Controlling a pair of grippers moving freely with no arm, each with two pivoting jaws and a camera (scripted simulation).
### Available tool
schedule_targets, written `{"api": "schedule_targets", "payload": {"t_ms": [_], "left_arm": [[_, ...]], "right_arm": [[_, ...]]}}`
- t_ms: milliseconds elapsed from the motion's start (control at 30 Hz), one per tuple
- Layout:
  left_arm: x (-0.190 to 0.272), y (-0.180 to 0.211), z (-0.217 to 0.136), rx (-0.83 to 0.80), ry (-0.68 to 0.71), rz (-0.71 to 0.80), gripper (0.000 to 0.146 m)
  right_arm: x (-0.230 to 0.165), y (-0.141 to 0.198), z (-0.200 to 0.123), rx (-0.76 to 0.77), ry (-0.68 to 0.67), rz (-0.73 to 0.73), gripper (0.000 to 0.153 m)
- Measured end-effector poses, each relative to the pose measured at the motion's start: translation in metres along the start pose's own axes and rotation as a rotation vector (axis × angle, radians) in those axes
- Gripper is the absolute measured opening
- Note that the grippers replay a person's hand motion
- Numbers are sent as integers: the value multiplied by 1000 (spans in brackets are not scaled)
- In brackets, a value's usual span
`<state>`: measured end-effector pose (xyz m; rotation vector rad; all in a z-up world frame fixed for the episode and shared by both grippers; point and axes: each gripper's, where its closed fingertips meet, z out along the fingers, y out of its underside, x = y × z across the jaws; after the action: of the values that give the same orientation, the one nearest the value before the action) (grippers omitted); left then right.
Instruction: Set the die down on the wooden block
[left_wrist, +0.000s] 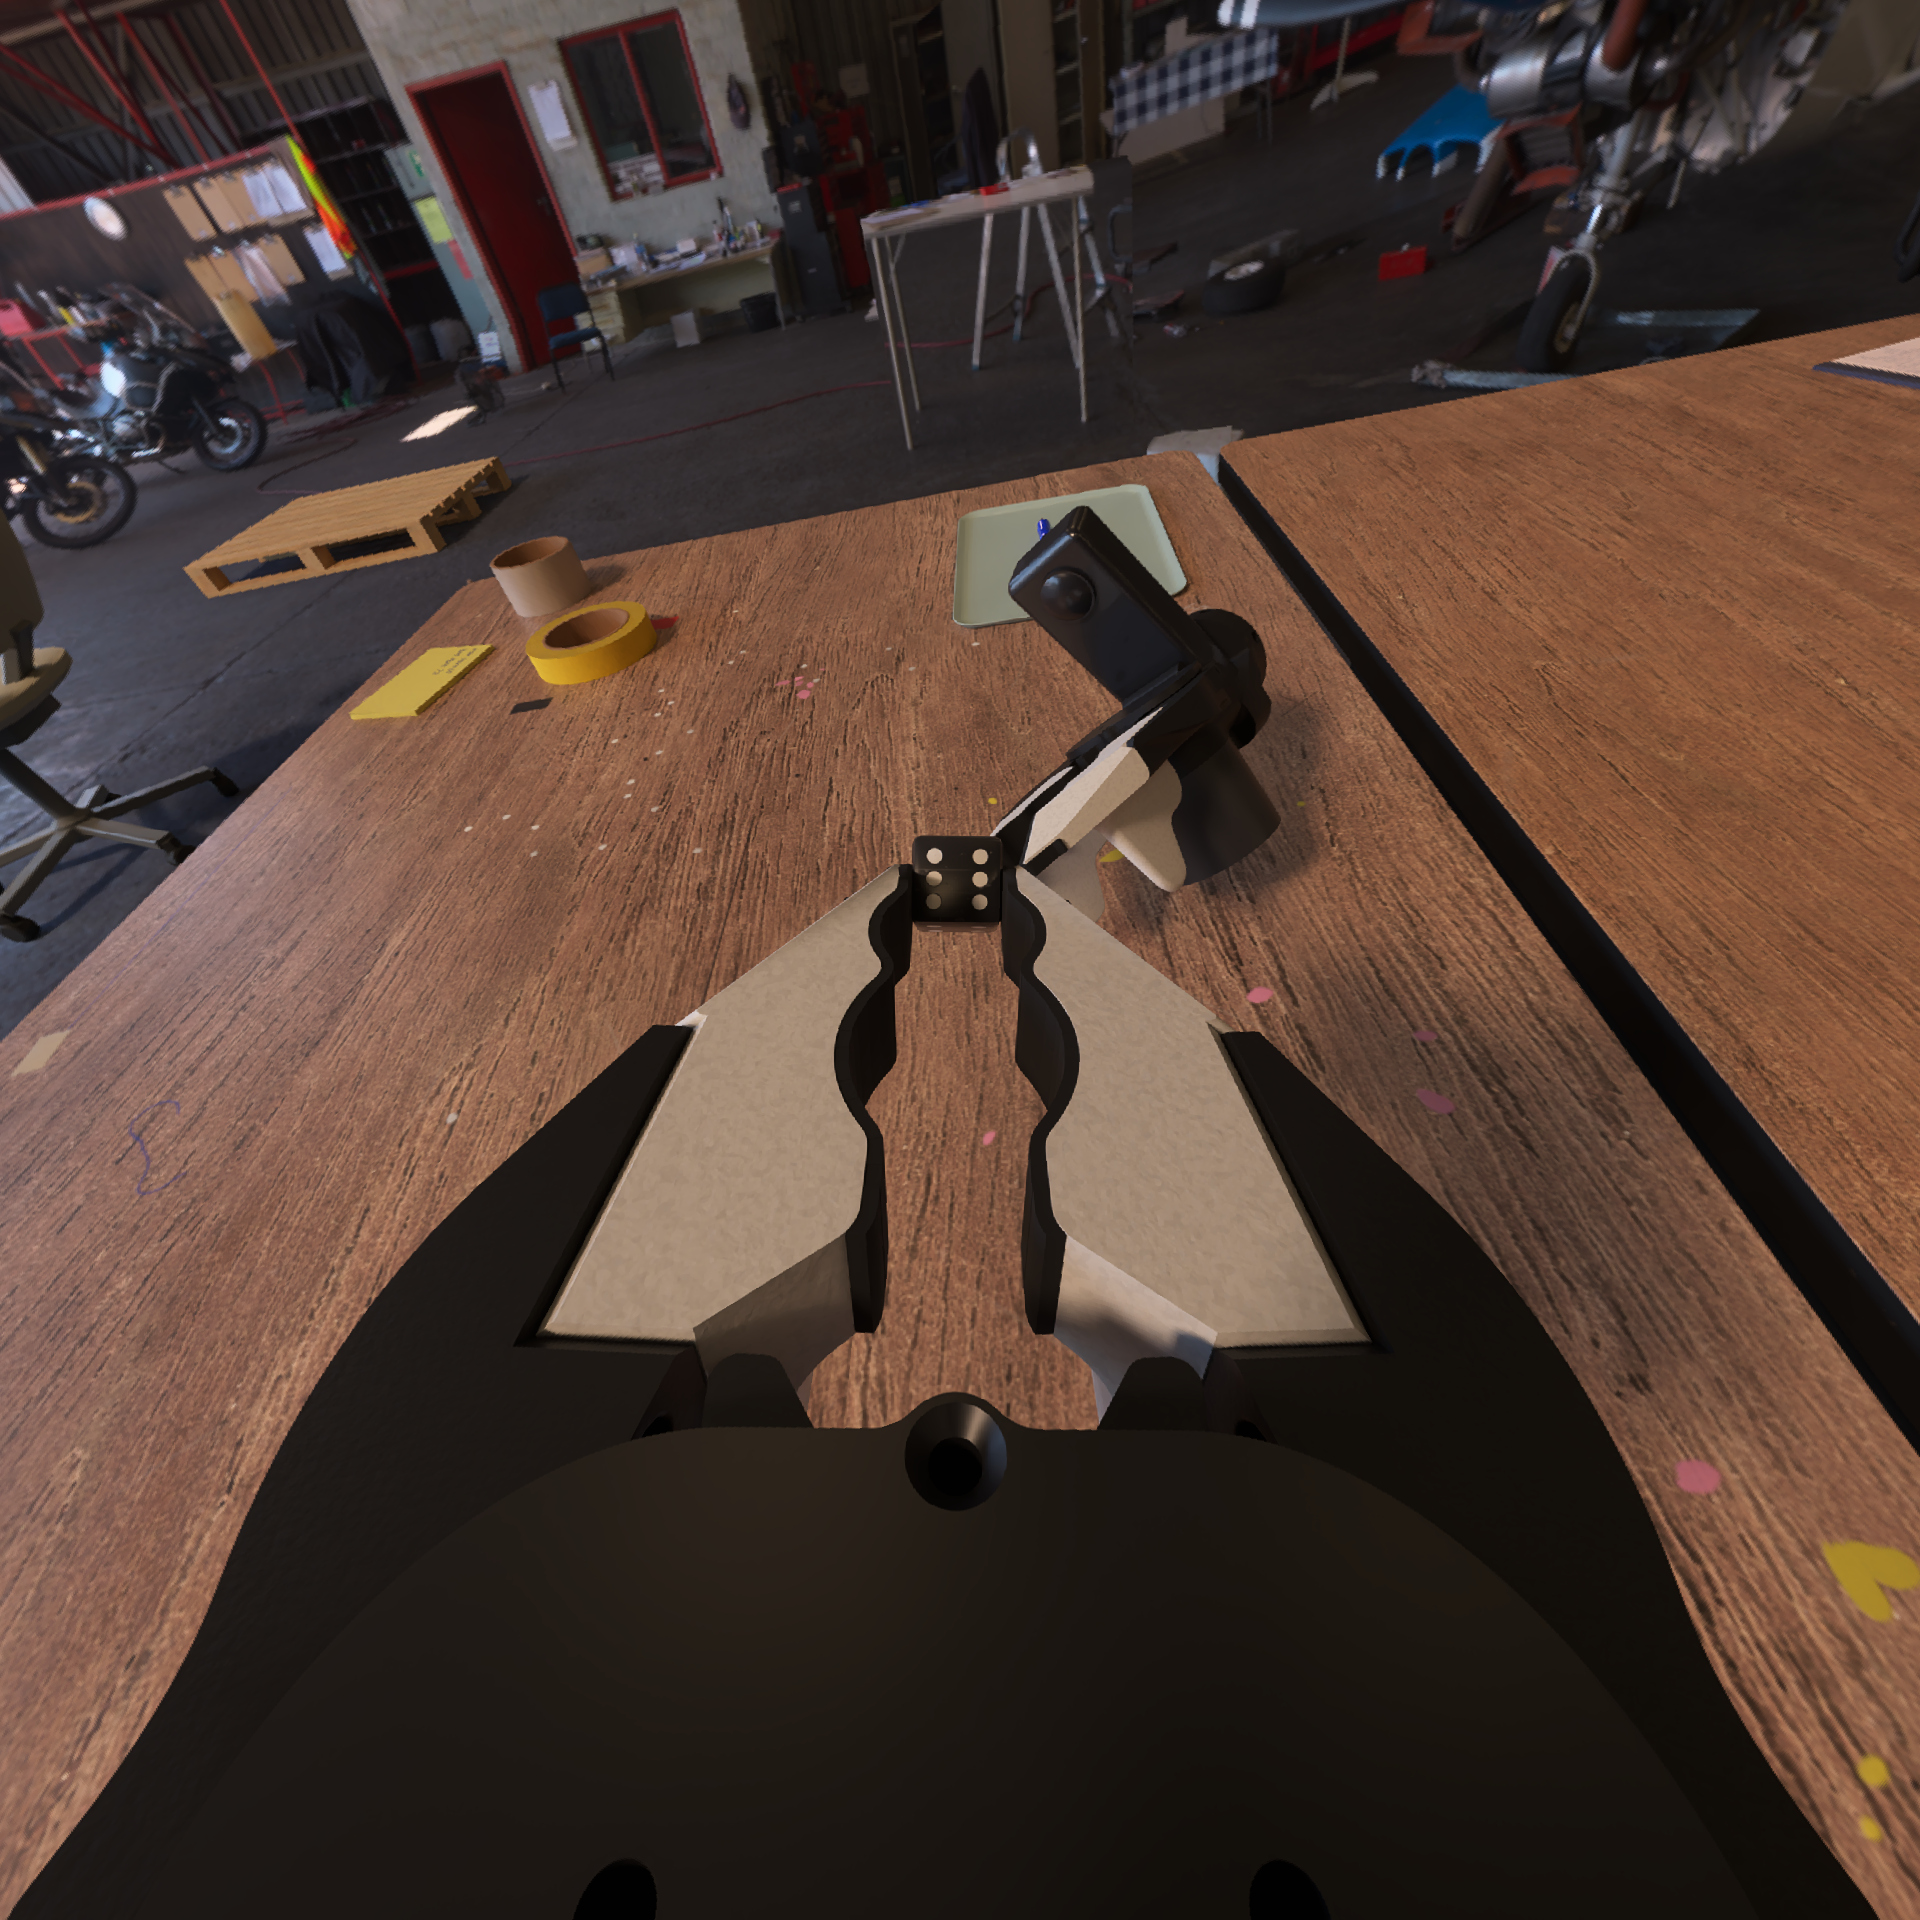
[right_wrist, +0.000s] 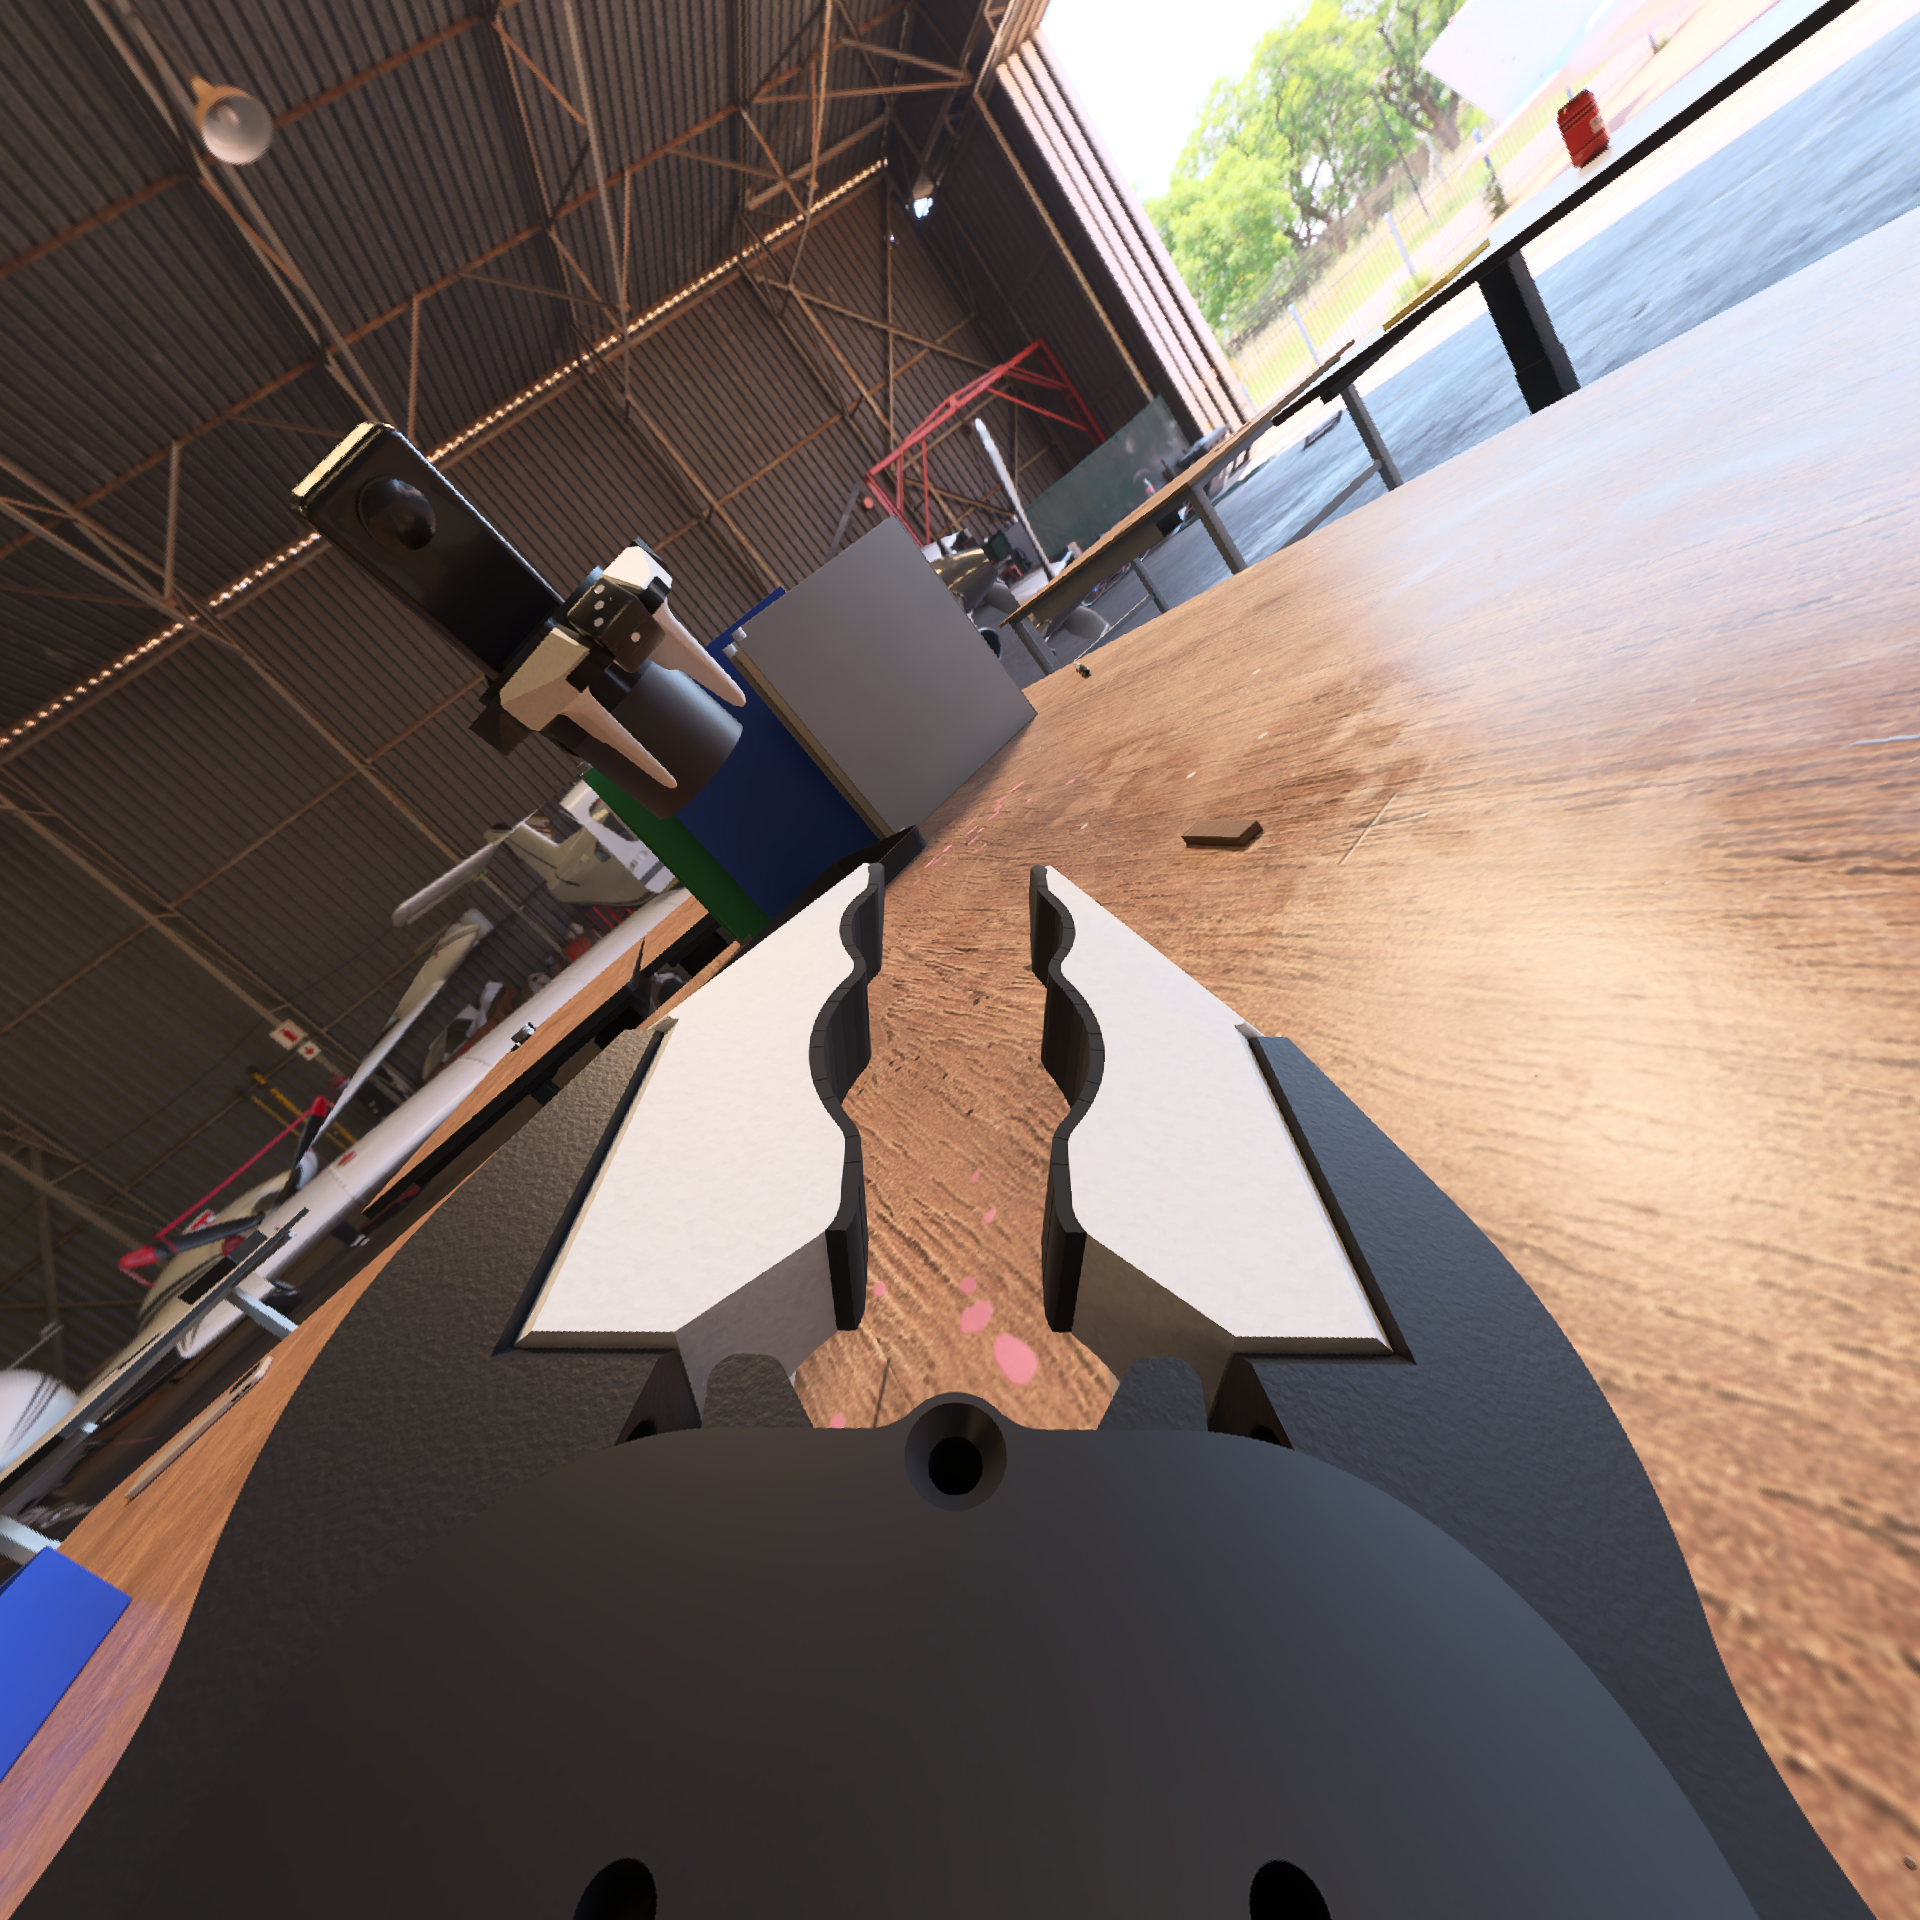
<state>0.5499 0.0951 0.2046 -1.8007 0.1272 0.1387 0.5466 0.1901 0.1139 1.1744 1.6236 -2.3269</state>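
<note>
My left gripper is shut on a black die with white pips and holds it at the fingertips above the wooden table. The right wrist view shows this gripper raised in the air with the die in it. My right gripper is open and empty, low over the table; in the left wrist view it lies just right of and beyond the die. A small flat brown block lies on the table, right of and beyond my right fingers.
A yellow tape roll, a cardboard tube and a yellow pad sit at the far left. A pale green tray lies behind the right gripper. A second table adjoins on the right. A grey, blue and green box stands on the table.
</note>
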Motion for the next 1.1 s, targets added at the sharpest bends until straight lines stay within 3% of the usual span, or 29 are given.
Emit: {"api": "schedule_targets", "payload": {"t_ms": [767,967,1100], "left_arm": [[-44,47,-23,-108,-162,-56,16],[-51,45,-21,-141,-189,73,16],[-35,42,-5,-230,-206,267,16]], "right_arm": [[-3,-8,-5,48,-48,39,27],[-1,-13,-6,75,-47,64,26],[-3,-18,11,32,-51,247,29]]}}
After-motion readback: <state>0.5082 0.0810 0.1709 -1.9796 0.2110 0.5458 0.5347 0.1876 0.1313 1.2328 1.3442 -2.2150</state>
